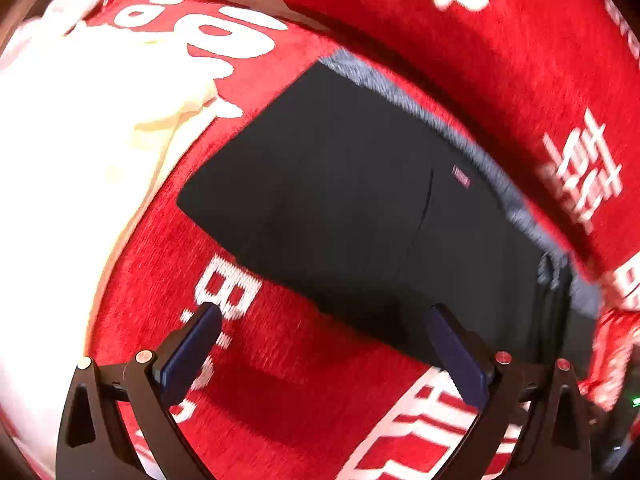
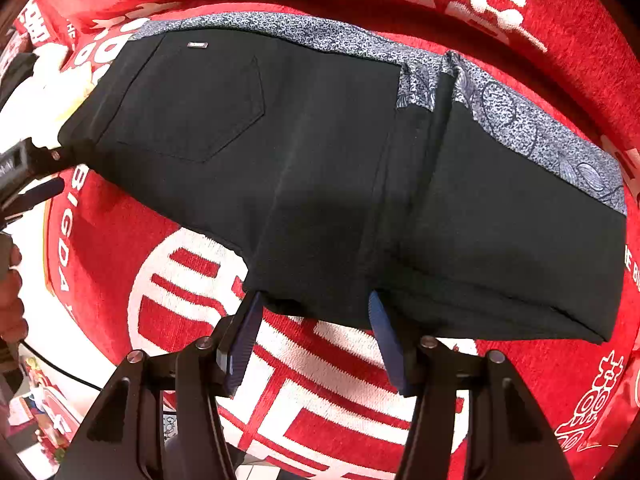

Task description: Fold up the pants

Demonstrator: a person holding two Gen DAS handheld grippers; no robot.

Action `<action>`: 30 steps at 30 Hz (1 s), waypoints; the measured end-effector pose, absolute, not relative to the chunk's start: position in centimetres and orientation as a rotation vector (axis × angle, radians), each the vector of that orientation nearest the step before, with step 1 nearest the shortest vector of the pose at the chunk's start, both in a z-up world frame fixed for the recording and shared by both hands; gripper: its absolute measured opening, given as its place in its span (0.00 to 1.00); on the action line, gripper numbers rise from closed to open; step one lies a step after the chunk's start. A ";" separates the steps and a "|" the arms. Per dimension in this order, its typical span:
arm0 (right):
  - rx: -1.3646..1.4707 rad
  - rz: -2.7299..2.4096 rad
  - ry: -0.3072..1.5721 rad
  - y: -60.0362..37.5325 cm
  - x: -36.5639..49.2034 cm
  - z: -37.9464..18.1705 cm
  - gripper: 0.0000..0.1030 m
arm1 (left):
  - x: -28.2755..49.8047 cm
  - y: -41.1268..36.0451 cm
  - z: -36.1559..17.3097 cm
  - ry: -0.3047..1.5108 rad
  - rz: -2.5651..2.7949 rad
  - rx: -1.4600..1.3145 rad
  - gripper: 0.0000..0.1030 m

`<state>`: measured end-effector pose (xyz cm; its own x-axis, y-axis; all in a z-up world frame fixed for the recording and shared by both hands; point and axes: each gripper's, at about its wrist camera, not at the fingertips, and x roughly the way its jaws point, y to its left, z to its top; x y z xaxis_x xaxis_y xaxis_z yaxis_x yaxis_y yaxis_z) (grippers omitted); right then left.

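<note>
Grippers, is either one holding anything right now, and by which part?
Nothing. The left gripper and right gripper are open, at the near edge of the folded pants.

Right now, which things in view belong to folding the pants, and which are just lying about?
Job: black pants; left tongs, open; right tongs, open.

Lying about: red blanket under the pants; white cloth; cable.

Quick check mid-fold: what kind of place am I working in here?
Probably a home or a staged household setup. The black pants lie folded on a plush red blanket woven with white characters, a white cloth beside them, and some colourful clutter sits off the edge.
</note>
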<state>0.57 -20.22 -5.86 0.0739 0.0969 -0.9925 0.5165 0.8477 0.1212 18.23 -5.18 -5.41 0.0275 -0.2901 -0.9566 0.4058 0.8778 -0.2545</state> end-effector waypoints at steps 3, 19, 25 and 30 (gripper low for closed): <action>0.513 -0.336 1.483 -20.2 0.6 -5.9 0.58 | 19.2 -3.7 -6.0 1.460 -0.583 -0.034 1.00; 0.485 -0.331 1.472 -18.9 0.1 -6.7 0.61 | 21.5 -4.1 -6.9 1.446 -0.768 -0.478 1.00; 0.496 -0.329 1.483 -19.5 -0.1 -6.9 0.61 | 21.7 -5.7 -8.5 1.458 -0.691 -0.365 0.99; 0.507 -0.279 1.471 -20.4 0.1 -5.3 0.61 | 20.9 -7.7 -7.1 1.398 -0.582 -0.044 0.40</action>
